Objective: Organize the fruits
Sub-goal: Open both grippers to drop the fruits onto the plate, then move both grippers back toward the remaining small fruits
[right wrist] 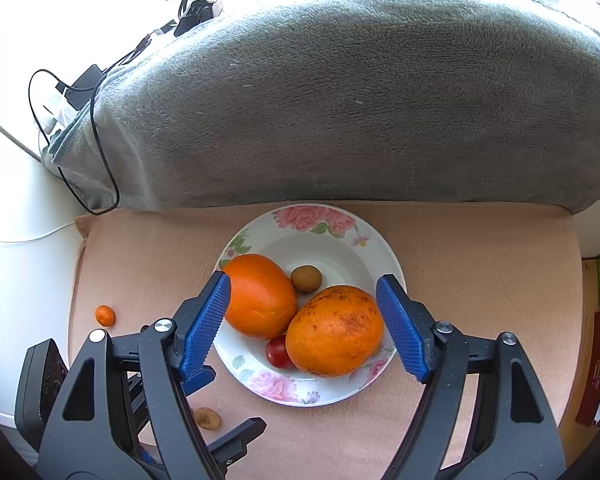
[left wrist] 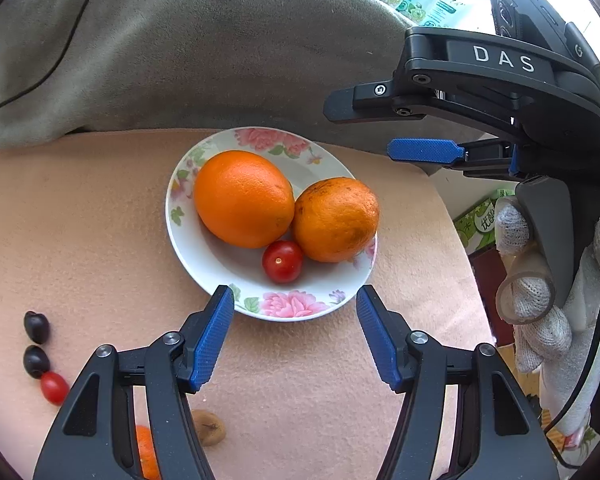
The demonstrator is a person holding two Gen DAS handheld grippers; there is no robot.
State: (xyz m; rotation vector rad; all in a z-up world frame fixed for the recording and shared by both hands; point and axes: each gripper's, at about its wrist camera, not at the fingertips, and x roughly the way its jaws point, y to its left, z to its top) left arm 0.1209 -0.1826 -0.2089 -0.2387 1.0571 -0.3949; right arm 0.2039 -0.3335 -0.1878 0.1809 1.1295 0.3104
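Note:
A floral white plate [left wrist: 204, 256] [right wrist: 340, 232] holds two oranges [left wrist: 242, 198] [right wrist: 260, 300], [left wrist: 336, 220] [right wrist: 334, 330], a cherry tomato [left wrist: 282, 261] [right wrist: 278, 353] and a small brown longan [right wrist: 306, 278]. My left gripper [left wrist: 296, 336] is open and empty just in front of the plate. My right gripper [right wrist: 304, 328] is open above the plate, its fingers either side of the oranges without touching; it shows in the left wrist view [left wrist: 424, 150]. Loose on the pink cloth lie two dark fruits [left wrist: 36, 326], [left wrist: 36, 360], a cherry tomato [left wrist: 54, 387], a brown longan [left wrist: 210, 426] [right wrist: 207, 418] and a small mandarin [left wrist: 146, 454] [right wrist: 105, 315].
A grey blanket-covered cushion [left wrist: 220, 48] [right wrist: 340, 100] rises right behind the plate. Black cables and chargers [right wrist: 80, 88] lie at the far left. The pink cloth [left wrist: 80, 220] ends at the right, where boxes [left wrist: 478, 224] stand below.

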